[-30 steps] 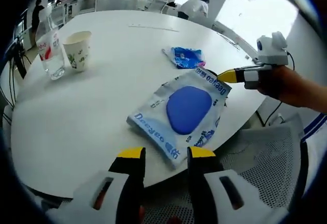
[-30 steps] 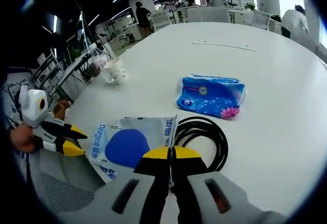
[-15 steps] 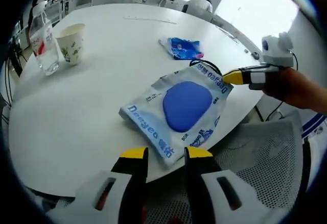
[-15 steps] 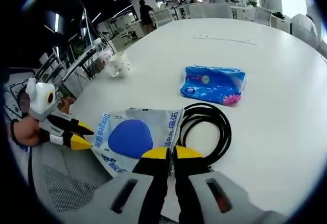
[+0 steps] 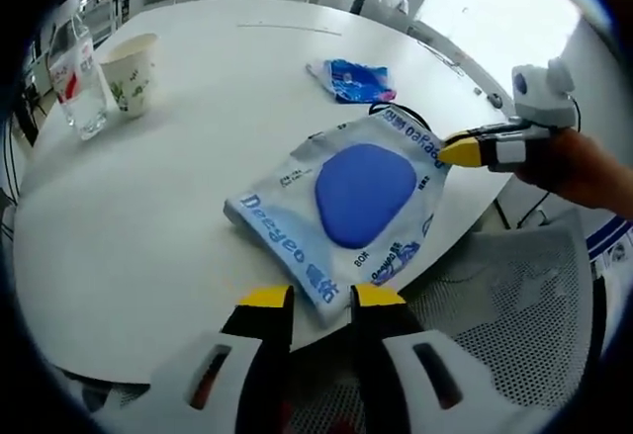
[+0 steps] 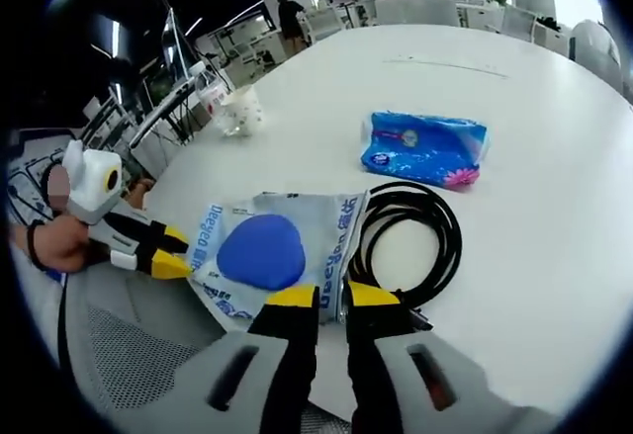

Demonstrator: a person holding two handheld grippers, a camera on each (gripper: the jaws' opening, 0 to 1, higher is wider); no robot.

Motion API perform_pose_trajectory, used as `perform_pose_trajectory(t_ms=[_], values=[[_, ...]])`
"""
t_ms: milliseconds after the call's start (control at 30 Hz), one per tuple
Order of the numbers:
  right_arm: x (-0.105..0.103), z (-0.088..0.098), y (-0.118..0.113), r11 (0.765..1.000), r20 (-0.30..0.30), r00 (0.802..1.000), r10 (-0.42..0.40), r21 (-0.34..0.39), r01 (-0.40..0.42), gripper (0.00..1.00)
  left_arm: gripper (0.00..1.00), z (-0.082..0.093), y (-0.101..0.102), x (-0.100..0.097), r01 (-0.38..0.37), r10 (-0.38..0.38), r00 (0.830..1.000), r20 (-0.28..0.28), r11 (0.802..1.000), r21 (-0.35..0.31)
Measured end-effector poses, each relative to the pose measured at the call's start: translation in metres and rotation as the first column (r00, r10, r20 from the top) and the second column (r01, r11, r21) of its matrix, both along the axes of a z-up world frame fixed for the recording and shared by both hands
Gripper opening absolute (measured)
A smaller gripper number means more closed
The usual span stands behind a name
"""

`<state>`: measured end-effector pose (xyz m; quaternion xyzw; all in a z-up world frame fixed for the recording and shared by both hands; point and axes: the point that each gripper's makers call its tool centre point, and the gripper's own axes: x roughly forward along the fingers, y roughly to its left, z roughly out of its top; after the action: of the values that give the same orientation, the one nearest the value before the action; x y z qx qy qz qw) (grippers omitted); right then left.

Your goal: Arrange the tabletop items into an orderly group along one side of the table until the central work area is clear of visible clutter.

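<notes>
While my right hand-held gripper sits a little open by the blue pouch and my left hand-held gripper waits narrowly open, I think I should pinch one corner and slide it slowly along the bench, clear of the black cable.

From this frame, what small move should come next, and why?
Probably close the right gripper on the near edge of the blue-and-white pouch and draw it inward. Its jaws stand slightly parted at that edge, and the pouch overhangs the table rim beside the coiled black cable.
</notes>
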<state>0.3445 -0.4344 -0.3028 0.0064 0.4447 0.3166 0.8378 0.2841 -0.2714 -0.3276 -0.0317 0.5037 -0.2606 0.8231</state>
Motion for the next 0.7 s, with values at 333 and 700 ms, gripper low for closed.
perform_pose_trajectory(t_ms=[333, 700], values=[[0.000, -0.001, 0.007, 1.000, -0.004, 1.000, 0.019, -0.017, -0.019, 0.00, 0.01, -0.003, 0.007, 0.008, -0.013, 0.013, 1.000, -0.015, 1.000, -0.011], [0.008, 0.008, 0.026, 0.999, 0.017, 0.999, 0.048, -0.004, -0.048, 0.00, 0.00, 0.006, 0.019, 0.021, -0.036, 0.037, 0.999, 0.018, 0.999, -0.006]])
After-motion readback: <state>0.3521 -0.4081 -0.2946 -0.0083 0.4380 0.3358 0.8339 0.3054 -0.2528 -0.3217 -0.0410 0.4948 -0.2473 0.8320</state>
